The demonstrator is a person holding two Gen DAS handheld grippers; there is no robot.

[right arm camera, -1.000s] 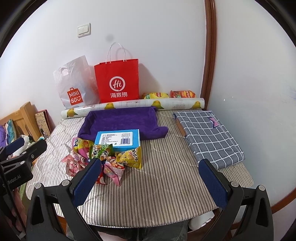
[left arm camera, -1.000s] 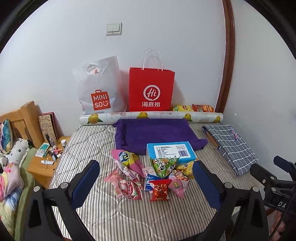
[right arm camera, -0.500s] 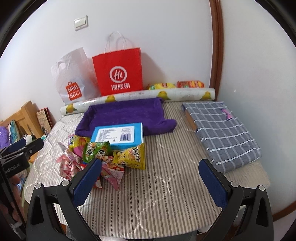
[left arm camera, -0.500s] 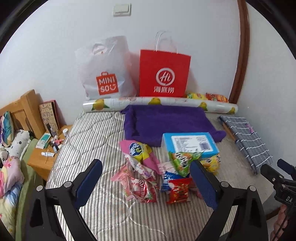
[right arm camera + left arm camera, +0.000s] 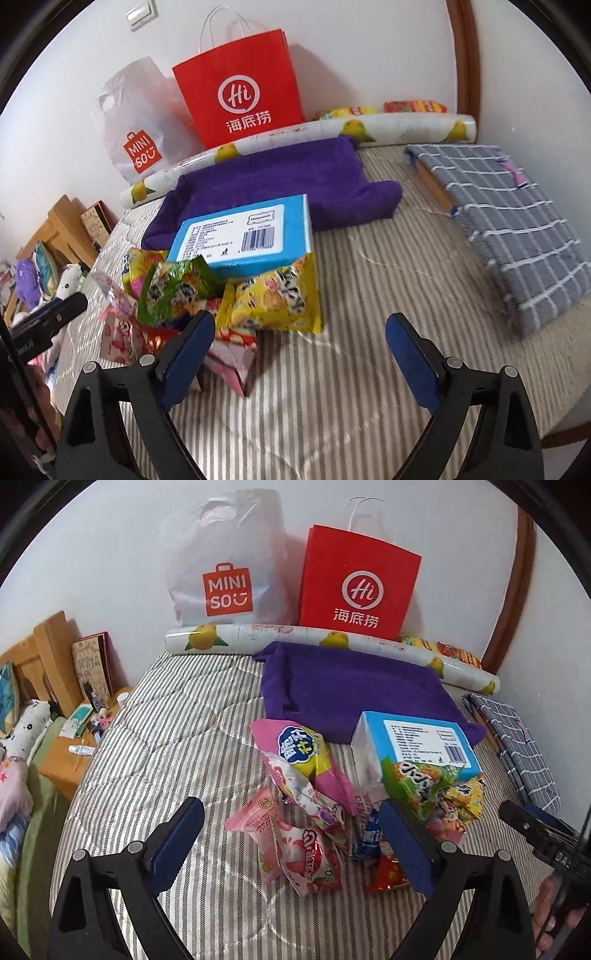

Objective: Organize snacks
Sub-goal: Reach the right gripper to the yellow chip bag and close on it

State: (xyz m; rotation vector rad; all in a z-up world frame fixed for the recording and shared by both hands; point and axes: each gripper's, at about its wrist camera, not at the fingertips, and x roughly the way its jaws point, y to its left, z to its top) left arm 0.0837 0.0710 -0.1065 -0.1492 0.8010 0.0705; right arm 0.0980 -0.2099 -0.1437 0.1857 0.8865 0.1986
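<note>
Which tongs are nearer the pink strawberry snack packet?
Left. The left tongs hang open right over the pink strawberry packet; the right tongs are open off to its right, nearer the yellow packet.

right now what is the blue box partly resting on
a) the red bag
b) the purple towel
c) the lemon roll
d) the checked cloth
b: the blue box has its far edge overlapping the purple towel, while its near side lies behind the snack packets.

Left hand-held gripper (image 5: 291,823) and right hand-held gripper (image 5: 300,334) — both spread wide, gripping nothing — point forward.
</note>
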